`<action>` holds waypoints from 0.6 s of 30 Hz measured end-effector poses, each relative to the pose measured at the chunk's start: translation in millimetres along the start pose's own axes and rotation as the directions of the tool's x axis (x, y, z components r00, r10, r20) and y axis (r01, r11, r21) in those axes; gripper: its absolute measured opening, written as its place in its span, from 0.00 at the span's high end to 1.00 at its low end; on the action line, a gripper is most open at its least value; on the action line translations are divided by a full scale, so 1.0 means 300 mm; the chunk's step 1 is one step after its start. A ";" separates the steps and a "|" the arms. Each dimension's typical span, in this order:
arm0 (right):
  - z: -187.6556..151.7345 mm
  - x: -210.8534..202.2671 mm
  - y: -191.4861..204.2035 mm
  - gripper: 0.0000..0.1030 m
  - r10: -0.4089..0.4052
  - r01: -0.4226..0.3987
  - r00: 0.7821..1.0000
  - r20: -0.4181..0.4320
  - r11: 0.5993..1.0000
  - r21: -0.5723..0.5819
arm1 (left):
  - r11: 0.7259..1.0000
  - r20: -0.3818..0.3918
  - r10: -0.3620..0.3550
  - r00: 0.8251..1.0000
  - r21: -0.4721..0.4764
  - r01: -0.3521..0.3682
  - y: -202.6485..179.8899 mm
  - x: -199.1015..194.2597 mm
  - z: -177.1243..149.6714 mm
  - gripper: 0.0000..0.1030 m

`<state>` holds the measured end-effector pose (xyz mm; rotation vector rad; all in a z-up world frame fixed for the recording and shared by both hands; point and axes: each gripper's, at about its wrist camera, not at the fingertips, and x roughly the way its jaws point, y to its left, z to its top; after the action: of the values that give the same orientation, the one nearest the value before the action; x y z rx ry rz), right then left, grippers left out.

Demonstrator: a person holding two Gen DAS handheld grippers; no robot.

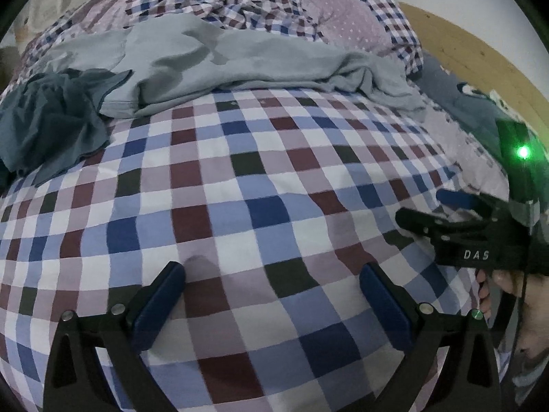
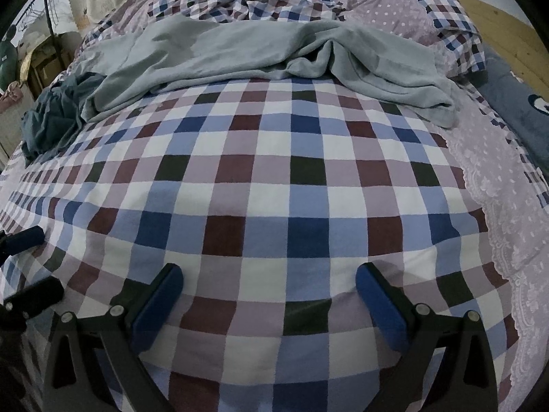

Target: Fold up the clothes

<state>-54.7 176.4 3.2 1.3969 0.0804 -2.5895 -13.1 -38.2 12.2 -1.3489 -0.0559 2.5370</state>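
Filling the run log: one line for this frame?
phase: pre-grasp | left gripper: open, empty | right gripper: open, empty | grey garment, dark garment: unfolded on bed

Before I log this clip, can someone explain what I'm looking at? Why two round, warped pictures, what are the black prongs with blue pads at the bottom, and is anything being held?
There is no robot: a person holds a two-finger gripper in each hand, and each carries a fisheye camera looking along its fingers, hence the round warped views. One picture is from the left gripper, the other from the right gripper; the blue pads are their fingers. Both are open and hold nothing. The left view also shows the right gripper and the hand gripping it. Below is a checked bedspread. At its far side lie a crumpled light grey garment and, to its left, a darker blue-grey garment, both unfolded.
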 end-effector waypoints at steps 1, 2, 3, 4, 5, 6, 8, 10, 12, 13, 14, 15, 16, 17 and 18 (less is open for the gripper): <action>0.001 -0.002 0.001 0.00 0.008 -0.008 1.000 0.006 1.000 0.001 | 1.000 0.011 -0.006 1.000 -0.017 0.006 0.013 -0.007 0.002 0.00; 0.001 -0.008 0.003 0.00 0.023 -0.023 1.000 0.016 1.000 0.003 | 0.999 0.025 -0.020 0.999 -0.039 0.021 0.032 -0.018 0.005 0.00; 0.003 -0.014 0.006 0.00 0.046 -0.046 0.999 0.029 0.999 0.007 | 0.997 0.039 -0.034 0.999 -0.061 0.036 0.051 -0.029 0.007 0.00; 0.002 -0.023 0.005 0.00 0.068 -0.068 0.997 0.042 0.998 0.013 | 0.996 0.056 -0.044 0.997 -0.078 0.049 0.065 -0.040 0.010 0.00; 0.000 -0.035 0.005 0.00 0.097 -0.099 0.993 0.062 0.995 0.025 | 0.994 0.073 -0.054 0.996 -0.094 0.061 0.079 -0.050 0.013 0.00; 0.003 -0.046 0.009 0.00 0.130 -0.133 0.988 0.088 0.990 0.036 | 0.991 0.091 -0.061 0.994 -0.111 0.071 0.095 -0.060 0.017 0.00; 0.009 -0.057 0.021 0.00 0.160 -0.165 0.981 0.114 0.986 0.037 | 0.983 0.127 -0.073 0.989 -0.158 0.092 0.138 -0.078 0.024 0.00; 0.014 -0.070 0.047 0.00 0.177 -0.181 0.975 0.135 0.983 0.016 | 0.968 0.156 -0.111 0.982 -0.206 0.142 0.192 -0.087 0.028 0.00; 0.016 -0.079 0.066 0.00 0.187 -0.189 0.971 0.146 0.982 -0.001 | 0.953 0.181 -0.125 0.976 -0.251 0.169 0.240 -0.091 0.026 0.00; 0.016 -0.084 0.072 0.00 0.191 -0.192 0.970 0.151 0.981 -0.007 | 0.940 0.186 -0.132 0.974 -0.289 0.183 0.271 -0.090 0.026 0.00; 0.015 -0.090 0.078 0.00 0.196 -0.196 0.968 0.158 0.980 -0.012 | 0.924 0.192 -0.139 0.972 -0.327 0.197 0.302 -0.089 0.027 0.00; 0.014 -0.096 0.082 0.00 0.201 -0.202 0.966 0.163 0.979 -0.014 | 0.897 0.202 -0.152 0.968 -0.383 0.220 0.342 -0.087 0.025 0.00; 0.013 -0.099 0.083 0.00 0.203 -0.203 0.965 0.165 0.979 -0.013 | 0.881 0.210 -0.154 0.966 -0.414 0.230 0.367 -0.086 0.023 0.00; 0.012 -0.101 0.082 0.00 0.203 -0.204 0.965 0.165 0.979 -0.010 | 0.864 0.217 -0.155 0.964 -0.443 0.239 0.391 -0.085 0.021 0.00; 0.012 -0.101 0.081 0.00 0.203 -0.205 0.965 0.164 0.979 -0.007 | 0.849 0.227 -0.155 0.961 -0.467 0.247 0.420 -0.087 0.021 0.00</action>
<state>-36.8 156.7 31.4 1.1240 -0.0970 -2.5224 -31.6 -165.6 17.0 -1.1756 -0.8913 2.5451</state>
